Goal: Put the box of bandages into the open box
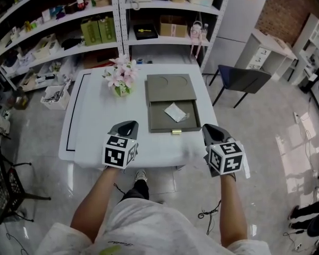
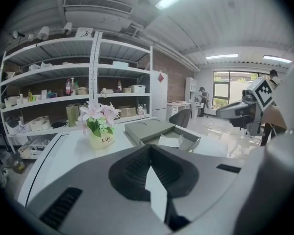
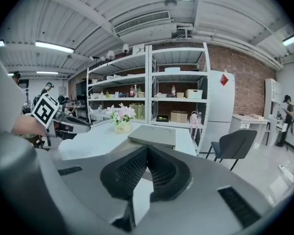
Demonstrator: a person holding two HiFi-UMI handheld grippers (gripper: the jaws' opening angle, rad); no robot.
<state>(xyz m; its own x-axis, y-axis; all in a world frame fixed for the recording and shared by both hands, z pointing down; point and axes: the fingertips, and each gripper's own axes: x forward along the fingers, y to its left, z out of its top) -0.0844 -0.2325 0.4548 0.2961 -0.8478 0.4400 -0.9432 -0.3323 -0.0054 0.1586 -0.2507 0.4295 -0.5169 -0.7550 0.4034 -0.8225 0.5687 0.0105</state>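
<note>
A grey open box (image 1: 155,122) lies on the white table (image 1: 95,116), with its grey lid (image 1: 170,86) just behind it. Inside the open box lies a small white box of bandages (image 1: 176,112), turned askew; it also shows in the left gripper view as the bandage box (image 2: 170,141). My left gripper (image 1: 126,128) hovers at the table's front edge, left of the open box, jaws shut and empty. To the box's right, also near the front edge, my right gripper (image 1: 212,133) is shut on nothing. Neither gripper touches the box.
A pot of pink flowers (image 1: 120,79) stands on the table left of the lid. Stocked shelves (image 1: 122,25) run behind the table. A dark chair (image 1: 239,81) stands at the right. The person's legs and a shoe show below the front edge.
</note>
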